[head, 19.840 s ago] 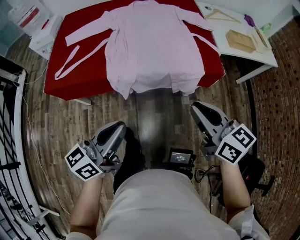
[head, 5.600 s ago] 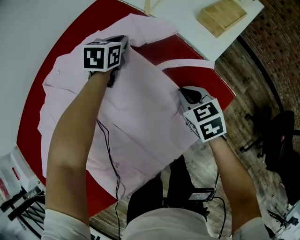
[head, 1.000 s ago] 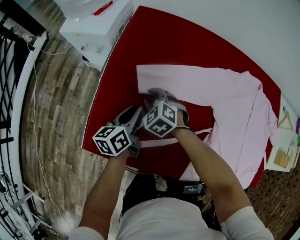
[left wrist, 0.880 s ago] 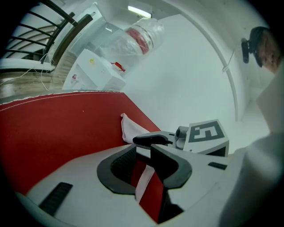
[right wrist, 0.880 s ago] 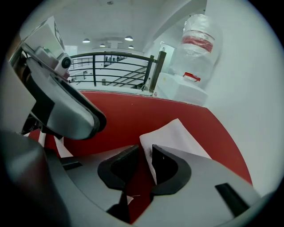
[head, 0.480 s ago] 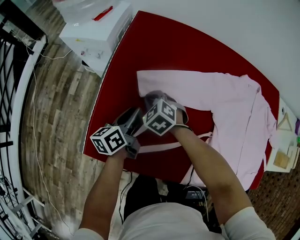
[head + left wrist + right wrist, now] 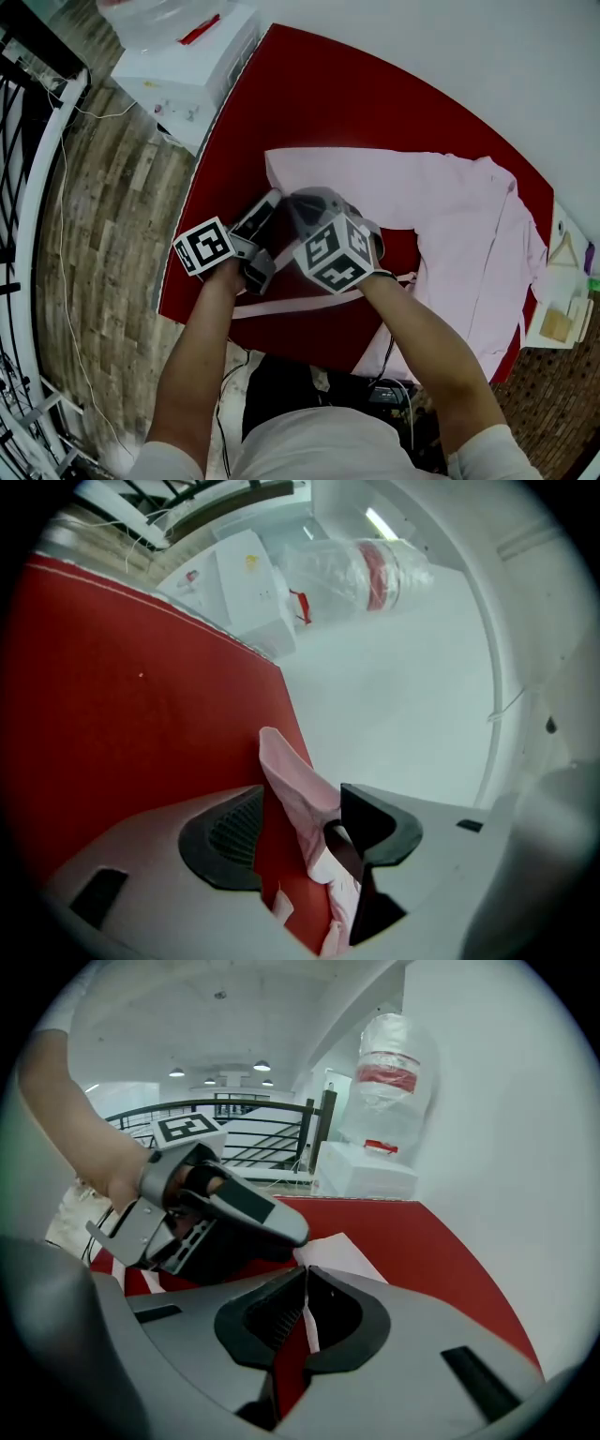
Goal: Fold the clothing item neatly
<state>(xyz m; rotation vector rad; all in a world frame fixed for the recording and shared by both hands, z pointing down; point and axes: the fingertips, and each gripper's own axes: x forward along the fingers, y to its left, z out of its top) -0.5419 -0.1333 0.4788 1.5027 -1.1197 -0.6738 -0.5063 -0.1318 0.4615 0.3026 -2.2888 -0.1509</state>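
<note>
A pink garment (image 7: 469,225) lies spread on the red table (image 7: 309,84), with one long sleeve (image 7: 375,173) reaching left. Its thin belt (image 7: 309,300) trails along the near edge. Both grippers meet at the sleeve's end. My right gripper (image 7: 302,202) is shut on a thin edge of the sleeve, which shows pinched between the pads in the right gripper view (image 7: 305,1312). My left gripper (image 7: 270,208) has just been opening. In the left gripper view (image 7: 300,832) a fold of pink cloth (image 7: 291,780) stands between the jaws, leaning on the right pad and clear of the left one.
A white cabinet (image 7: 192,70) with a plastic bag (image 7: 159,14) on it stands off the table's far left corner. A black railing (image 7: 19,141) runs along the left. A white side table (image 7: 562,314) with a hanger and wooden box is at the right. The table's near-left edge lies just below the grippers.
The left gripper's jaws have opened and it has slid left and away from me. The right gripper has closed on the sleeve end and risen toward the camera.
</note>
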